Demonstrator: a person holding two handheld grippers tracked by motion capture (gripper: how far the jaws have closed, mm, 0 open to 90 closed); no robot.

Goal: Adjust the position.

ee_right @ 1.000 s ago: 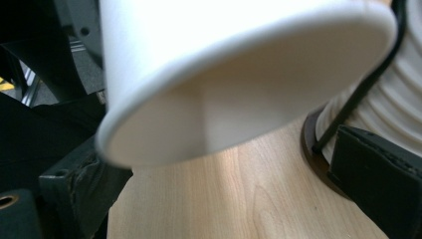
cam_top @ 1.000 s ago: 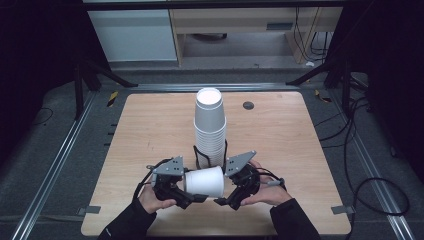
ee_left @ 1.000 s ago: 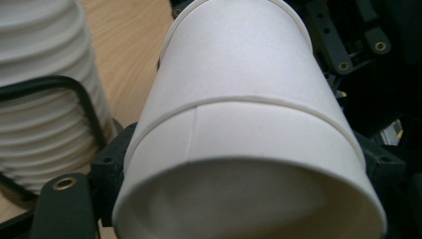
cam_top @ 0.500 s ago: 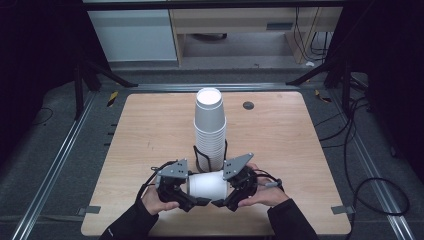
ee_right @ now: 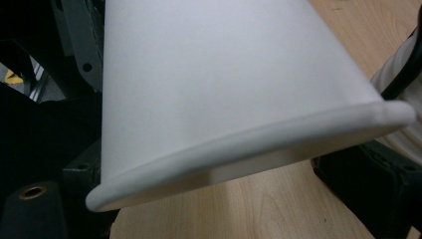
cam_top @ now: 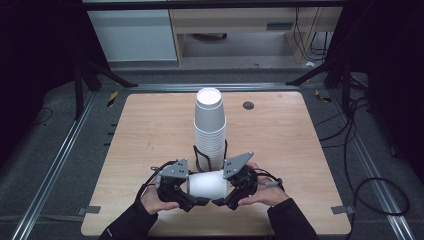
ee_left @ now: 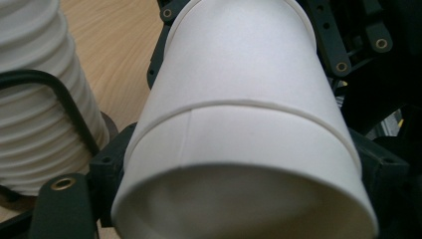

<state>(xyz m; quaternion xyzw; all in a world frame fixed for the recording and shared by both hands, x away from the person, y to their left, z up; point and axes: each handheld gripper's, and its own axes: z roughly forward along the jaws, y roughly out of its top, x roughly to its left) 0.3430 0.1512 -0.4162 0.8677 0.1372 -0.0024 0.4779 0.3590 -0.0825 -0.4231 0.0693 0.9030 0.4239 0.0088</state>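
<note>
White paper cup (cam_top: 209, 184) on its side, long axis left-right.

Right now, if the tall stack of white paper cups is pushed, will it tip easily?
Probably yes: the tall stack of white paper cups looks light and narrow. The black wire holder surrounds only its bottom, so a high push may topple it.

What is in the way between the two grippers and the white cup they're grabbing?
Nothing visible is. The white cup lies sideways right between the left gripper and the right gripper, whose fingers have just been closing on it. The tall cup stack in its black holder stands just behind, not between them.
</note>
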